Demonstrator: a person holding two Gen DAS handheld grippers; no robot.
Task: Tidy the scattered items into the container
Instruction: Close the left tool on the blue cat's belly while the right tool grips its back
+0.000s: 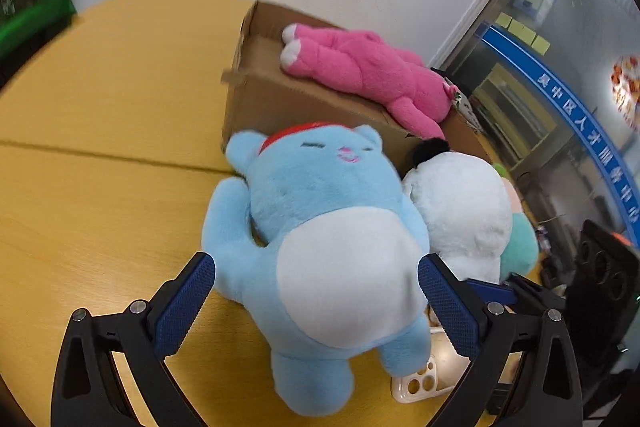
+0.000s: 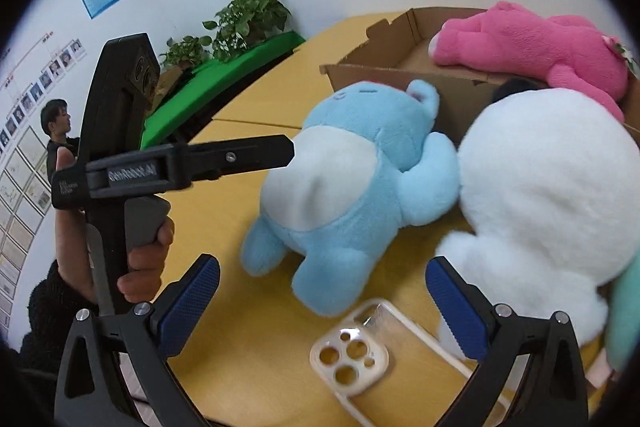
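The blue plush toy (image 1: 320,227) lies on the yellow worktop (image 1: 100,187) against the cardboard box (image 1: 280,99), between the spread left claw (image 1: 316,303); the right claw (image 2: 322,311) is spread over a clear phone case (image 2: 360,351).

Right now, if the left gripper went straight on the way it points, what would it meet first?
The blue plush toy: its white belly already sits between the open fingers of the left gripper. Beyond it stands the cardboard box.
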